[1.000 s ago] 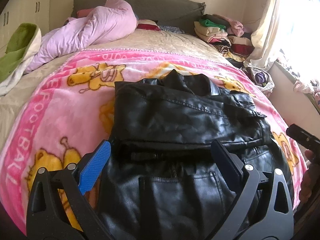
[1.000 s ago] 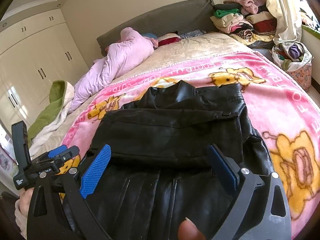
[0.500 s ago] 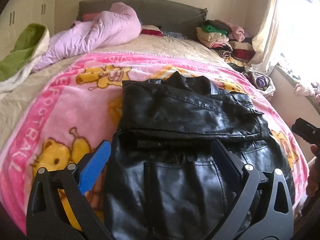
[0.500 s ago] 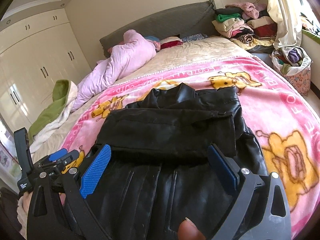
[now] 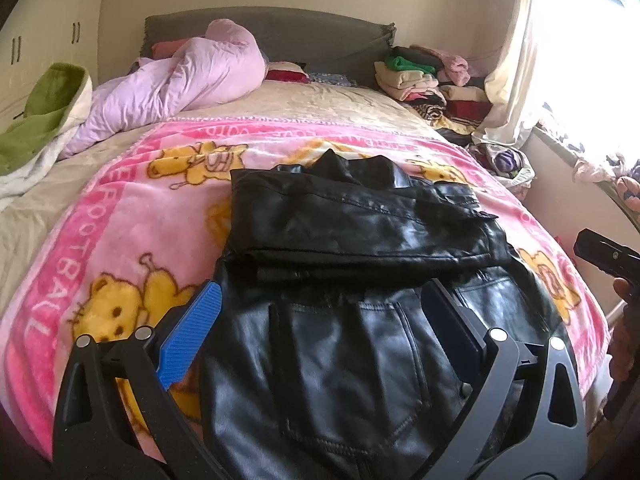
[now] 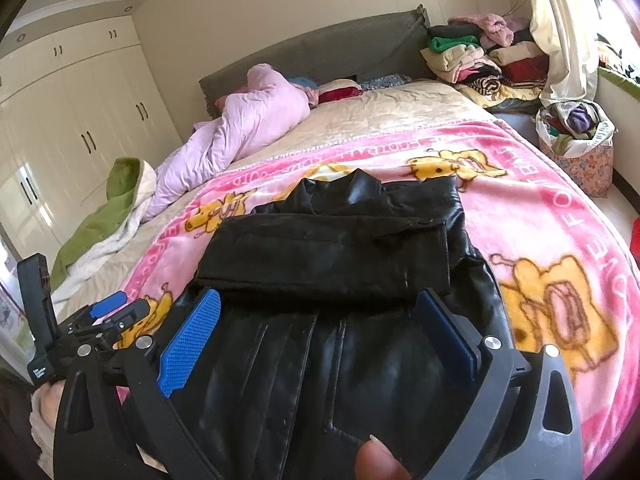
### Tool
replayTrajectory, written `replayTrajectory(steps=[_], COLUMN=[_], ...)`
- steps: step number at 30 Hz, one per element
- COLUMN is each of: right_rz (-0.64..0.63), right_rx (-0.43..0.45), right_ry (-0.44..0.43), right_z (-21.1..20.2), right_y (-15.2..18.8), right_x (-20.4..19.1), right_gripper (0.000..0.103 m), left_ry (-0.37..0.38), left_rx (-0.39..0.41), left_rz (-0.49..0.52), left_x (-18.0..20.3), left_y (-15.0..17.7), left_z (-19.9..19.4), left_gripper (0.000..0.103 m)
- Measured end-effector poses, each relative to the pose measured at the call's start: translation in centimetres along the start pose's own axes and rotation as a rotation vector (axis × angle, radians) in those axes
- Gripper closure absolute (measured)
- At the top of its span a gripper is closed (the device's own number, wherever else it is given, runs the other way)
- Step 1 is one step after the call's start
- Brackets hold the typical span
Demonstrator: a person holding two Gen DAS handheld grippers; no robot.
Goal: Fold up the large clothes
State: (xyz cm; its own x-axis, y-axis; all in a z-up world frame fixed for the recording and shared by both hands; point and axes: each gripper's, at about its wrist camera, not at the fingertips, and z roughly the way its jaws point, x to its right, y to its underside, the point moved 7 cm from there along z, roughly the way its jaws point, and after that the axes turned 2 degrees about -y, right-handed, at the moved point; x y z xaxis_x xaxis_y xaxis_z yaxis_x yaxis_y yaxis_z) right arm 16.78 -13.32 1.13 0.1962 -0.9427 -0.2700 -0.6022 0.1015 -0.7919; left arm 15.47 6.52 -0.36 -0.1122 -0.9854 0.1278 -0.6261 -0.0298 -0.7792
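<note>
— What were your claws doing?

— My left claw [image 5: 320,308] hung spread wide over the near half of the black leather jacket [image 5: 352,280], holding nothing. My right claw [image 6: 320,312] was the same: blue pads far apart, empty, above the jacket's lower part. From the right camera I could see the left claw off at the left edge, and a fingertip [image 6: 376,460] of mine showed at the bottom of that view.

— And where was the jacket?

— It lay on the pink cartoon blanket [image 5: 120,240] spread over the bed [image 6: 392,108]. Its far part was folded across into a band, with the collar poking out beyond it. The near part lay flat, a pocket seam showing.

— What lay further out?

— A crumpled lilac duvet [image 5: 180,76] sat near the grey headboard [image 6: 340,48]. A pile of folded clothes [image 6: 480,56] stood by the curtain [image 5: 516,60], and white wardrobes [image 6: 80,112] lined the left wall.
</note>
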Motion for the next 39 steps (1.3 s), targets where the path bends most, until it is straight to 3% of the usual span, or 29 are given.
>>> replayTrajectory(steps=[12, 22, 32, 39], right_rz=[0.011, 0.024, 0.039, 0.033], right_rx=[-0.006, -0.031, -0.079, -0.12], right_ry=[0.003, 0.004, 0.021, 0.036], right_z=[-1.8, -2.5, -2.6, -2.6], right_y=[1.4, 3.1, 4.9, 6.8], right_x=[1.2, 2.9, 4.9, 5.9], right_gripper=[0.005, 0.005, 0.005, 0.005], left_ry=[-0.015, -0.066, -0.062, 0.003], left_rx=[-0.028, -0.097, -0.159, -0.312], left_rz=[-0.019, -0.074, -0.102, -0.095], left_x=[-0.8, -3.8, -5.1, -5.2], left_y=[1.9, 4.3, 6.3, 8.5], left_z=[-1.8, -1.9, -2.0, -0.4], left_gripper=[0.009, 0.009, 0.009, 0.009])
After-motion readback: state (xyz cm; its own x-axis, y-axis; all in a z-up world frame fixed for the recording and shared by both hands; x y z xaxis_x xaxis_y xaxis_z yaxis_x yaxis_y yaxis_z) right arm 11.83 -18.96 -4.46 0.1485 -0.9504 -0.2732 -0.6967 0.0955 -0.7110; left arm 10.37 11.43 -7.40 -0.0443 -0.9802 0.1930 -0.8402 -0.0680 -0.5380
